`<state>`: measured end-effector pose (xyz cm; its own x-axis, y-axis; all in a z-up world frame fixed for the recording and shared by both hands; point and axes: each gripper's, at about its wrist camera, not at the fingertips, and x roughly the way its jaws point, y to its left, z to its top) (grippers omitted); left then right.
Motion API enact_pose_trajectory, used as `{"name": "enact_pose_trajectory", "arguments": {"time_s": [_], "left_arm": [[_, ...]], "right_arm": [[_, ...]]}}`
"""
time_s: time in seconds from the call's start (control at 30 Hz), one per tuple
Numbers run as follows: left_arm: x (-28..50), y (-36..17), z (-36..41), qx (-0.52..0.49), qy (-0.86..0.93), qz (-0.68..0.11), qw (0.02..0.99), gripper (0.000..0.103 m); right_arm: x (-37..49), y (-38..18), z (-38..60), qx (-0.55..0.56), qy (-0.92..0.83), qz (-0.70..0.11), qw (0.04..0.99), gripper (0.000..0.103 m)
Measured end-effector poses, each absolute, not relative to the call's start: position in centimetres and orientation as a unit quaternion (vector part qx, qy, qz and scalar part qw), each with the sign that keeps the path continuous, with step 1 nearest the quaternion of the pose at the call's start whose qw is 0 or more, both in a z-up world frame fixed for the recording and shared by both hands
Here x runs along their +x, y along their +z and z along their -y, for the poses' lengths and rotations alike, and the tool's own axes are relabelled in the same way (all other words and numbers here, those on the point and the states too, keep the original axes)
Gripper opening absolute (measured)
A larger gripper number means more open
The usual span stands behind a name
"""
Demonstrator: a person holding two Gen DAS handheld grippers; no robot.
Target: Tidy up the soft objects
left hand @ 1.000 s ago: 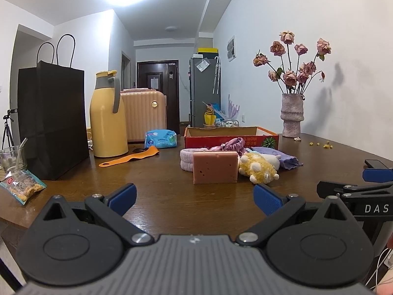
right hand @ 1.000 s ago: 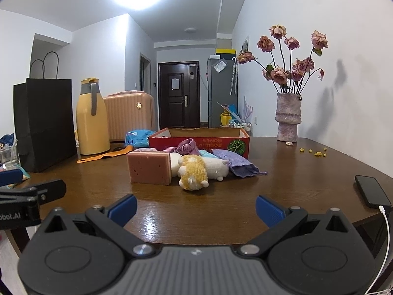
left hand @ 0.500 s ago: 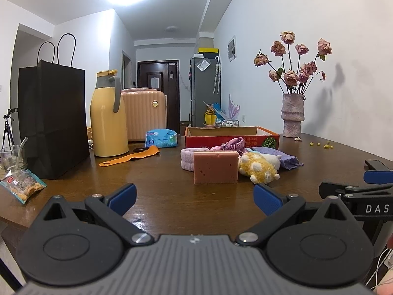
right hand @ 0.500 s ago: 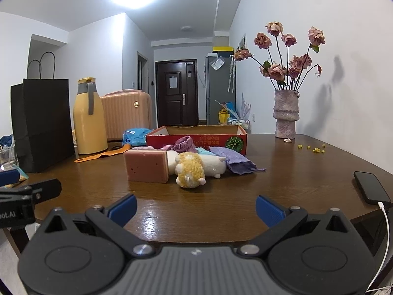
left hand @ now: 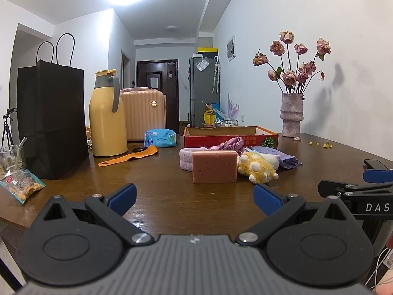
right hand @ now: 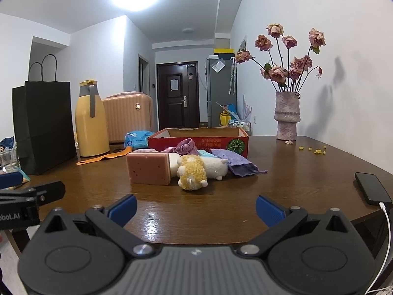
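Observation:
A pile of soft things lies mid-table in front of a red cardboard box point(left hand: 231, 137) point(right hand: 199, 140): a pink sponge block point(left hand: 214, 167) point(right hand: 149, 169), a yellow plush toy point(left hand: 256, 168) point(right hand: 192, 172), a white plush point(right hand: 216, 166), a pink headband point(left hand: 185, 158), a purple scrunchie point(left hand: 233, 143) point(right hand: 185, 146) and a purple cloth point(left hand: 285, 158) point(right hand: 235, 164). My left gripper point(left hand: 194, 198) is open, near the table's front edge, well short of the sponge. My right gripper point(right hand: 195, 207) is open too, short of the yellow plush, holding nothing.
A black paper bag point(left hand: 52, 118), a yellow thermos point(left hand: 106, 115), an orange strap point(left hand: 130, 157) and a blue packet point(left hand: 159, 137) stand at left. A snack bag point(left hand: 19, 186) and glass point(left hand: 11, 157) sit at far left. A vase of dried roses point(right hand: 287, 113) and a phone point(right hand: 372, 188) are at right.
Both grippers have crept slightly forward toward the pile, the right one a little more. Nothing on the table has moved.

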<state>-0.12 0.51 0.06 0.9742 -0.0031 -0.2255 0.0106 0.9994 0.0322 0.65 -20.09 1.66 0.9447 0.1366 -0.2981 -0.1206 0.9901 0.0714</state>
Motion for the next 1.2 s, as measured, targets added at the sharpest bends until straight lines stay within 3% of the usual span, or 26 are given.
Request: {"name": "enact_pose_trajectory", "arguments": {"time_s": [0.7,0.97,1.07,1.13,1.17,1.2], "left_arm": [[1.0,-0.1,-1.1,0.006,0.0,-0.121,0.993,0.103],[6.4,-0.8,-2.5,0.02,-0.002,-0.141,0.99,0.103],[9.2,-0.5,-3.2,0.015,-0.02,-0.144,0.989,0.103],[11.6,-0.2,-3.7,0.004,-0.041,-0.159,0.986,0.102],[12.8,-0.1,-3.9,-0.001,-0.045,-0.168,0.985,0.098],[14.0,0.0,-4.0,-0.006,-0.049,-0.177,0.983,0.095]], "right_arm": [[1.7,1.2,19.8,0.019,0.078,-0.16,0.984,0.103],[6.1,0.5,19.7,0.032,0.088,-0.133,0.987,0.103],[9.4,0.8,19.4,0.042,0.14,-0.158,0.977,0.103],[11.7,1.0,18.9,0.049,0.156,-0.178,0.97,0.1],[12.9,1.1,18.4,0.043,0.161,-0.182,0.969,0.093],[13.9,1.1,17.7,0.032,0.166,-0.183,0.969,0.08]]}}
